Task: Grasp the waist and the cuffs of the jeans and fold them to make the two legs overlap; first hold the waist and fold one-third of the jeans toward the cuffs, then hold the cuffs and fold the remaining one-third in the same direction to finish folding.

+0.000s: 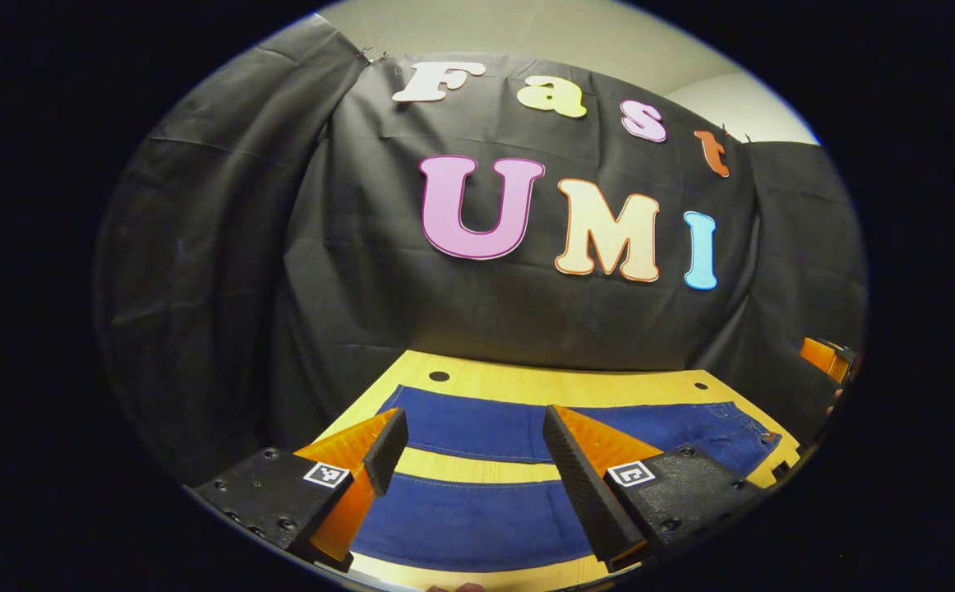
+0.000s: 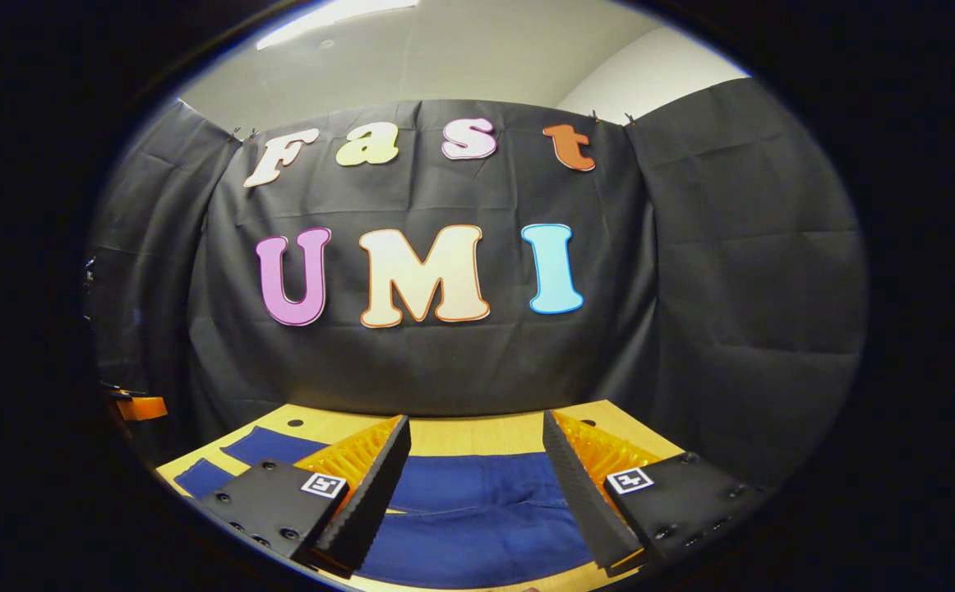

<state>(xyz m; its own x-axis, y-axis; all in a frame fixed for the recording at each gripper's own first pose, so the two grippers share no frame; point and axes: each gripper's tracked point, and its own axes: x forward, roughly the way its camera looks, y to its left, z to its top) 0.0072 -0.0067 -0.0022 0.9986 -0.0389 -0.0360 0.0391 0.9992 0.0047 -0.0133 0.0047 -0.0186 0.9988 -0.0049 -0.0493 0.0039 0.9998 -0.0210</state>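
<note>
While the jeans [image 1: 477,493] lie spread flat on the wooden table [image 1: 543,382], both grippers hang above them with nothing between their fingers. Seen in the left gripper view, the two legs run side by side across the tabletop as separate blue bands, a strip of bare wood showing between them, and they join at the waist [image 1: 745,432] toward the right end of the table, where a button and stitching can be made out. The left gripper [image 1: 473,460] has its jaws spread wide apart, released, hovering over the leg section without touching the cloth. At the far right edge of that view a small part of the other gripper [image 1: 827,358] shows, well apart from the left one. In the right gripper view the right gripper [image 2: 473,469] is likewise open, its fingers parted and holding nothing, poised over the wider waist and seat part of the jeans [image 2: 477,518]; the legs stretch away toward the left, where the gap of wood between them is again visible. A bit of the left gripper [image 2: 139,407] appears at the left edge there. Small dark holes [image 1: 439,376] dot the table near its back edge, close to the black cloth wall [image 1: 346,288]
</note>
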